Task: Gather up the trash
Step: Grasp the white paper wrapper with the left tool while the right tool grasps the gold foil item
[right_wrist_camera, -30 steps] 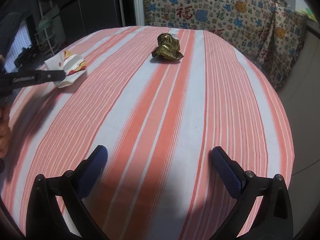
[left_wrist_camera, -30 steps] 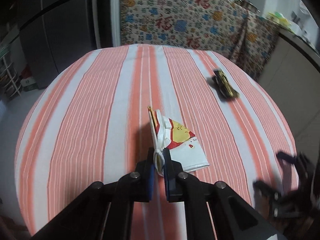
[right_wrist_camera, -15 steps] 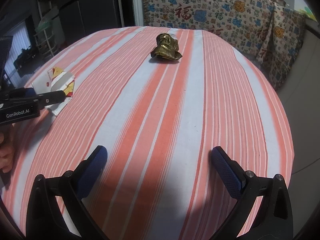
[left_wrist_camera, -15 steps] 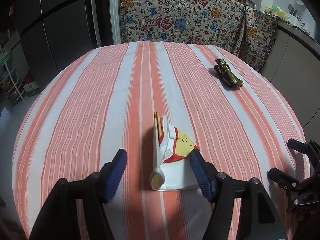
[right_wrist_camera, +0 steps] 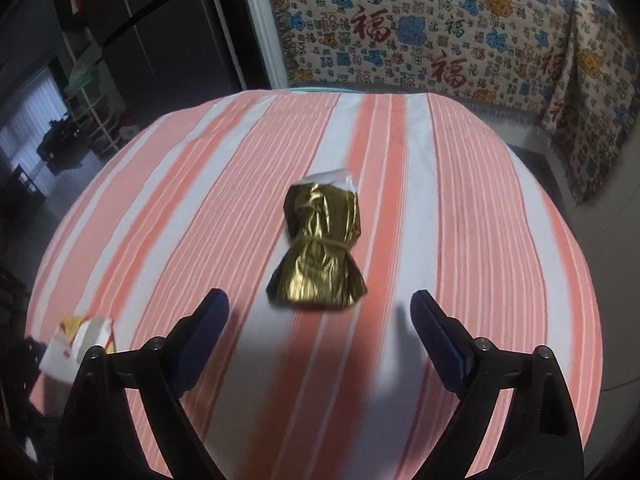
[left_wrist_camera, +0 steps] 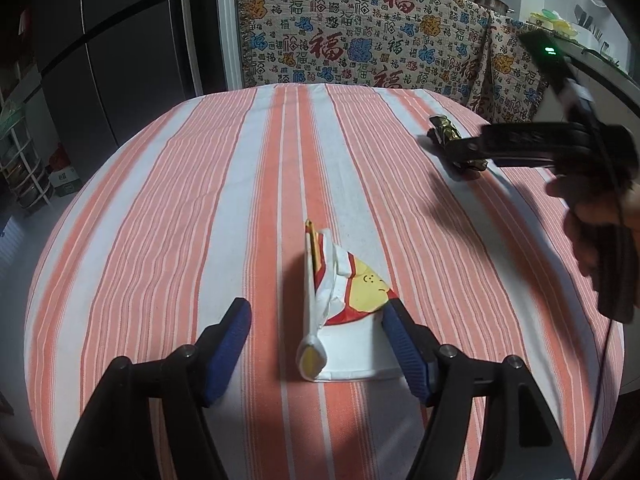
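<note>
A white, red and yellow paper wrapper point(left_wrist_camera: 344, 320) lies on the striped tablecloth point(left_wrist_camera: 192, 208) between the fingers of my left gripper point(left_wrist_camera: 316, 312). Those jaws are opening and the pads do not press on the wrapper. A crumpled gold foil wrapper point(right_wrist_camera: 320, 256) sits mid-table, just beyond the fingertips of my right gripper point(right_wrist_camera: 319, 300). That gripper's jaws are closing, with nothing between them. In the left wrist view the right gripper point(left_wrist_camera: 464, 156) hangs over the gold wrapper point(left_wrist_camera: 442, 128), held by a hand point(left_wrist_camera: 600, 216). The white wrapper point(right_wrist_camera: 84, 340) also shows at the right wrist view's lower left.
The round table carries an orange and white striped cloth. A chair draped with a patterned fabric point(left_wrist_camera: 360, 40) stands behind it. A dark fridge point(left_wrist_camera: 120, 60) and a small rack point(left_wrist_camera: 24, 168) are at the left. A counter point(left_wrist_camera: 592, 52) runs along the right.
My left gripper let go of the white wrapper, which now lies on the cloth between open jaws. My right gripper moved across the table to the gold wrapper.
</note>
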`<state>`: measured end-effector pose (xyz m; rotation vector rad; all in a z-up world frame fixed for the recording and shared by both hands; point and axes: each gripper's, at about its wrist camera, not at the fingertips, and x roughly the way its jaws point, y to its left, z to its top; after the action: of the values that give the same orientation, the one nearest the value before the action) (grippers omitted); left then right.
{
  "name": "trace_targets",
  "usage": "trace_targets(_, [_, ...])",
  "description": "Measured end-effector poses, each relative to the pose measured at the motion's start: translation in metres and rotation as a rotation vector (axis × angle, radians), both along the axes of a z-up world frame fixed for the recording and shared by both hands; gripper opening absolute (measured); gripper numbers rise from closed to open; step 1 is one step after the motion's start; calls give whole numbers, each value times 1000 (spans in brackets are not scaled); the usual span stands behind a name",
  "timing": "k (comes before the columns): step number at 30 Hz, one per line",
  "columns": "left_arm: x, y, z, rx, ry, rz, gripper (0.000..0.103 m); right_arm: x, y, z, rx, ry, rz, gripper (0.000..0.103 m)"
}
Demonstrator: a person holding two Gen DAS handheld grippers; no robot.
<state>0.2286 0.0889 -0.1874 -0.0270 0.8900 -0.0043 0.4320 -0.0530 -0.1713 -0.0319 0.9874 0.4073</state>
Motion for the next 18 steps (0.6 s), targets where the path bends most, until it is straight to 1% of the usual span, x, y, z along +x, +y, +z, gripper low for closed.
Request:
trace_targets(1, [1, -1, 0, 4, 2, 0, 71, 6, 2, -4, 4, 8, -13, 89])
trace_targets(2, [1, -1, 0, 7, 2, 0, 71, 10, 3, -9, 0, 9, -18, 73])
trace_targets(4, [1, 0, 0, 1, 1, 1, 71, 6, 4, -8, -34, -40, -22, 46])
trace_targets(6, [0, 0, 0, 3, 0, 1, 71, -8, -1, -9, 1, -43, 11, 43])
trace_targets(8, [0, 1, 0, 1, 0, 1, 71, -30, -5, -9, 9, -46, 54, 42])
trace_targets(13, [2, 2, 0, 3, 1, 0, 71, -110, -12, -8, 6, -69, 151, 42])
trace_targets(14, [2, 2, 1, 3, 0, 0, 71, -127, -13, -8, 8, -54, 144, 42])
trace_targets(16, [3, 3, 1, -2, 0, 0, 71, -155, -15, -7, 9, -61, 159, 42])
trace_targets(18, [3, 6, 2, -27, -3, -1, 71, -169, -16, -5, 13, -60, 165, 44])
